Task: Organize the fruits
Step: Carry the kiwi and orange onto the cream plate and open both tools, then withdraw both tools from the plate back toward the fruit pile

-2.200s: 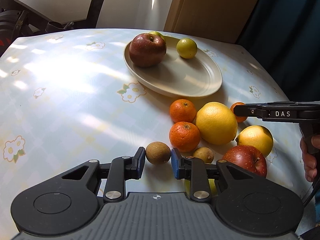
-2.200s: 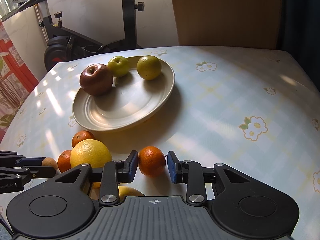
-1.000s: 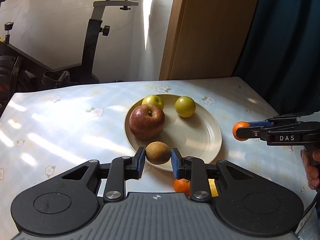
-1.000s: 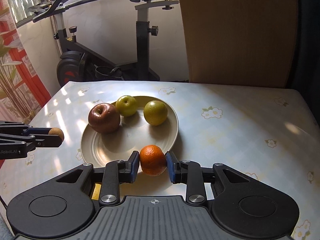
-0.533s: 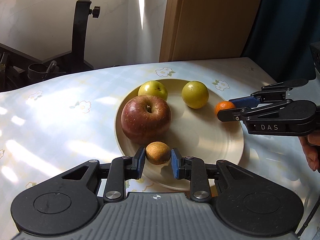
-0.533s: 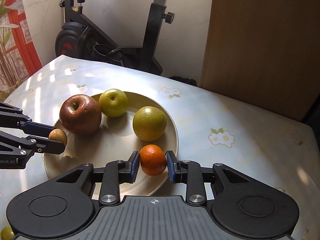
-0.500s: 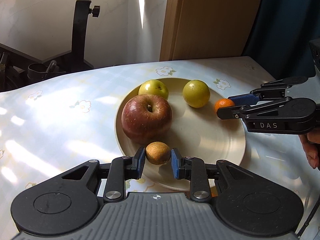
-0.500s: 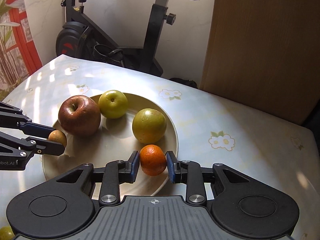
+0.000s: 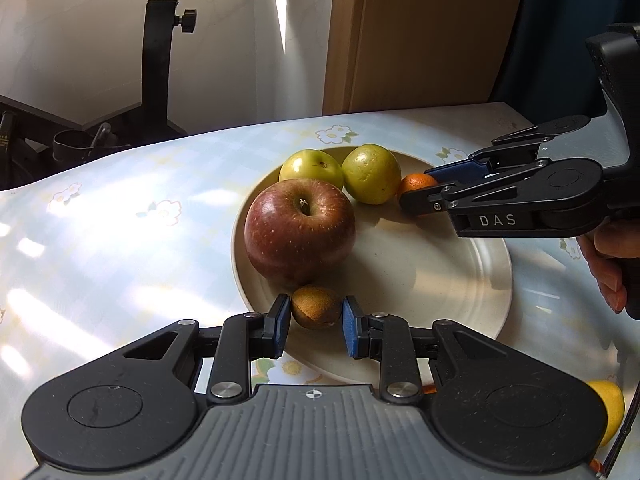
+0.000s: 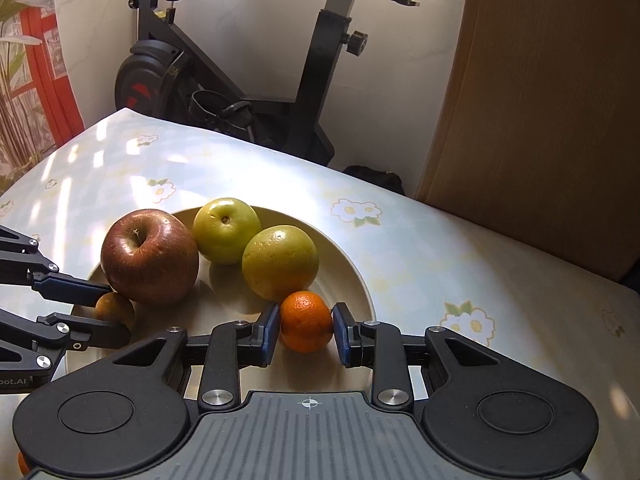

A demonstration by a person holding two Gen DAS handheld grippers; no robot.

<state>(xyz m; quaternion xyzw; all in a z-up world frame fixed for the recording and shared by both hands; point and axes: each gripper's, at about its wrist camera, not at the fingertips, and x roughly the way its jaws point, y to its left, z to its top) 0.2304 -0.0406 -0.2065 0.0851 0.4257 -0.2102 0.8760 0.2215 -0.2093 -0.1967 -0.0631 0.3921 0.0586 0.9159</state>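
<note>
A beige plate (image 9: 460, 280) on the flowered table holds a red apple (image 9: 300, 232), a green apple (image 9: 310, 168) and a yellow-green fruit (image 9: 372, 178). My left gripper (image 9: 316, 322) has its blue pads around a brown kiwi (image 9: 316, 306) low over the plate's near rim, beside the red apple. My right gripper (image 10: 306, 330) has its pads around a small orange (image 10: 306, 322) on the plate next to the yellow-green fruit (image 10: 280, 262). Both pairs of pads stand slightly off the fruit. The right gripper also shows in the left wrist view (image 9: 424, 196).
A yellow lemon (image 9: 610, 408) lies on the table at the right, near my left gripper's body. An exercise bike (image 10: 248, 92) stands behind the table. A wooden panel (image 10: 540, 100) stands at the back right. A hand (image 9: 612, 260) holds the right gripper.
Both grippers have lowered and moved further over the plate. The kiwi now sits by the red apple, the orange by the yellow-green fruit. Both sets of jaws have widened slightly.
</note>
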